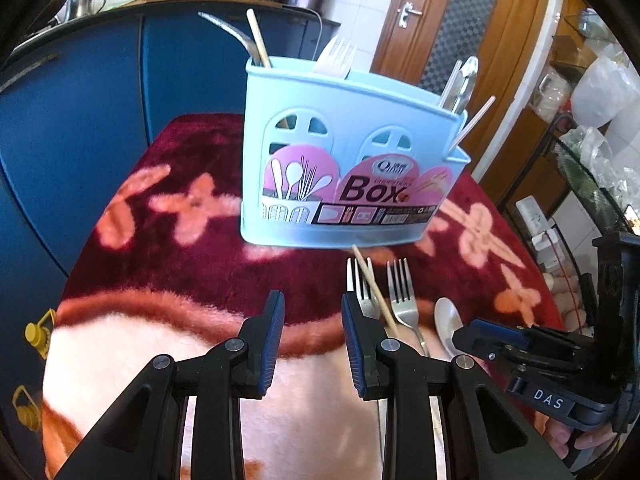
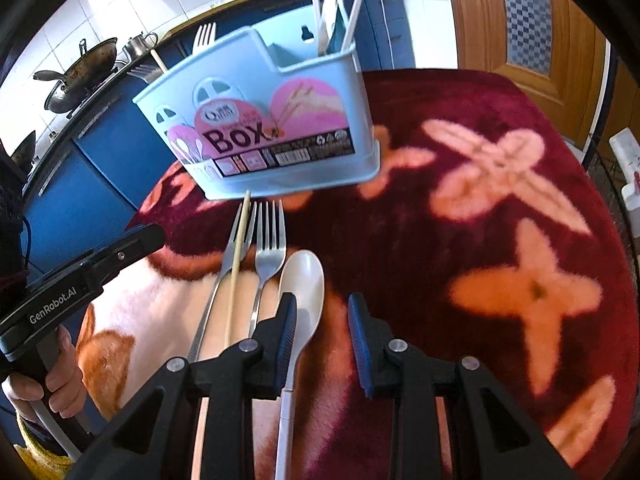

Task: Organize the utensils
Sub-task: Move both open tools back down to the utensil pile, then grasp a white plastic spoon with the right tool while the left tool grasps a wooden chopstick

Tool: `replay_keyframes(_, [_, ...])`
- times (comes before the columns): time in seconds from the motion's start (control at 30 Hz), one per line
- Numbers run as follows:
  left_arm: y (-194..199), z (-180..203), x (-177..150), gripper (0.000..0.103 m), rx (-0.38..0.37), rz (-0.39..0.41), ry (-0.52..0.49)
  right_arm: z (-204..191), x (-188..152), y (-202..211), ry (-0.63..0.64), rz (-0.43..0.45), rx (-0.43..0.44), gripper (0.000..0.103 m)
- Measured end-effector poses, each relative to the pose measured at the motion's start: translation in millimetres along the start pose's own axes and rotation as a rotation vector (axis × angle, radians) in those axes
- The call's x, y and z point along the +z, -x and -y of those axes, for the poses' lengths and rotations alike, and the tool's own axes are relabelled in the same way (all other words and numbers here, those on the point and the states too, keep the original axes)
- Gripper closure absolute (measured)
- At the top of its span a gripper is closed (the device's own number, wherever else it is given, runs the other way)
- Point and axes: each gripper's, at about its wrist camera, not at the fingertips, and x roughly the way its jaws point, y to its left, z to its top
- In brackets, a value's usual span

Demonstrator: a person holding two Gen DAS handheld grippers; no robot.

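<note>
The left gripper (image 1: pixel 312 336) hovers low over the blanket-covered worktop (image 1: pixel 168 344), its jaws spread wide with nothing between them, pointing toward the pale blue utensil box (image 1: pixel 352 148) — which stands upright near the far side and already holds a white plastic fork (image 1: pixel 335 58), chopsticks and metal pieces. The right gripper (image 2: pixel 322 332) is also parted and holds nothing, tipped down over the white spoon (image 2: pixel 301 280), whose handle runs just inside its left finger. Beside the spoon lie two metal forks (image 2: pixel 269 240) and a wooden chopstick (image 2: pixel 239 256), tips just in front of the box.
</note>
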Motion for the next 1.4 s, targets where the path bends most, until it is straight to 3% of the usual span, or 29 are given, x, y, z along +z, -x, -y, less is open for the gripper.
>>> replay_keyframes(0.33, [-13, -3, -4, 0.073, 0.015, -0.041, 0.008, -1, -5, -4, 0.019, 0.030, -0.006, 0.072])
replay_keyframes(0.47, [-15, -2, -6, 0.073, 0.019, -0.053, 0.004, -2, -5, -3, 0.024, 0.042, -0.011, 0.093])
replay_keyframes(0.6, [-16, -1, -6, 0.073, 0.024, -0.058, 0.000, 2, -4, -1, 0.002, 0.056, 0.013, 0.097])
replay_keyframes(1.0, [-13, 17, -1, 0.073, -0.012, -0.051, -0.023, 25, 0, 25, -0.057, 0.150, -0.014, 0.099])
replay_keyframes(1.4, [-33, 46, -1, 0.073, -0.047, -0.089, -0.064, 58, -5, 28, -0.126, 0.154, -0.054, 0.098])
